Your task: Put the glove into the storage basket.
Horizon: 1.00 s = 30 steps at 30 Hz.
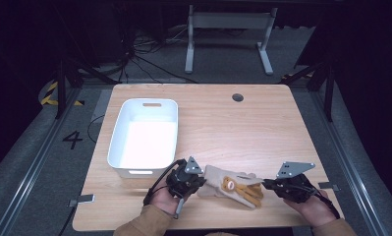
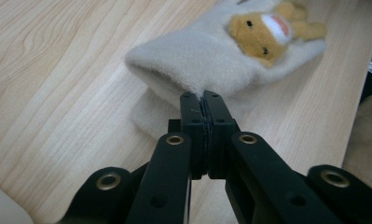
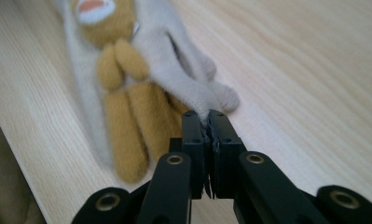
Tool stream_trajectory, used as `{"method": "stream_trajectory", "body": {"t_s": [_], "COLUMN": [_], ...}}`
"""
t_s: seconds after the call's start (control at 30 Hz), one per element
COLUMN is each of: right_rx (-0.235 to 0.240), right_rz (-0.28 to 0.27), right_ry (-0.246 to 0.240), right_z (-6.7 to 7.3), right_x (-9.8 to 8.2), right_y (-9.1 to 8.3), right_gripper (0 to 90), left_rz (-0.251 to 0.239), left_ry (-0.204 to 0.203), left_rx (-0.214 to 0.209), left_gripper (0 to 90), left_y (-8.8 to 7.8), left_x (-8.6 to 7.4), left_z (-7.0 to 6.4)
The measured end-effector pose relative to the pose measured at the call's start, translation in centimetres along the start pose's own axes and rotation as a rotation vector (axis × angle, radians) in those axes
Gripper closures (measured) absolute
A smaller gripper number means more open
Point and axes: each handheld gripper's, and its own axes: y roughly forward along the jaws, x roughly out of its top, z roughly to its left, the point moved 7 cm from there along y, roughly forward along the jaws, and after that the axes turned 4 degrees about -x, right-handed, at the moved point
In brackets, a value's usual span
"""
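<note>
A beige fleece glove (image 1: 222, 178) with a tan plush animal face and tan fingers lies near the table's front edge, between my two grippers. My left gripper (image 1: 203, 181) is shut on the glove's cuff edge. In the left gripper view the jaws (image 2: 202, 100) pinch the cuff fabric of the glove (image 2: 207, 56). My right gripper (image 1: 264, 184) is shut on a beige fingertip at the glove's other end. In the right gripper view the jaws (image 3: 208, 119) clamp that finger of the glove (image 3: 174, 60).
A white plastic bin (image 1: 116, 132) stands on the left half of the wooden table (image 1: 233, 128), just behind my left gripper. A round cable hole (image 1: 238, 97) sits near the far edge. A grey desk frame (image 1: 189, 44) stands on the floor beyond.
</note>
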Motion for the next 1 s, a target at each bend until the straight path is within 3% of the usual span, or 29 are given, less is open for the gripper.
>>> {"method": "stream_trajectory", "body": {"t_s": [0.23, 0.47, 0.83, 0.87, 1.0], "right_rx": [-0.047, -0.058, -0.049, -0.048, -0.038], "right_rz": [-0.076, -0.106, -0.104, -0.104, -0.102], "right_ry": [0.004, 0.024, 0.025, 0.026, 0.029], "right_z": [-0.8, -1.7, -2.2, -2.2, -2.2], "right_x": [1.8, 2.7, 3.6, 3.6, 3.6], "right_y": [-1.9, -2.2, -1.0, -0.9, -0.5], "right_gripper": [87.4, 87.4, 87.4, 87.4, 87.4], "left_rz": [-0.039, -0.054, -0.022, 0.005, 0.025], "left_ry": [0.02, 0.017, -0.002, -0.006, -0.019], "left_rx": [0.011, 0.009, -0.007, -0.014, -0.016], "left_gripper": [89.1, 89.1, 89.1, 89.1, 89.1], "left_y": [-1.1, -1.8, -1.4, -1.2, -1.0], "left_x": [0.3, 0.1, -0.8, -1.1, -1.7], "left_z": [-0.9, -1.2, -1.6, -1.7, -1.6]}}
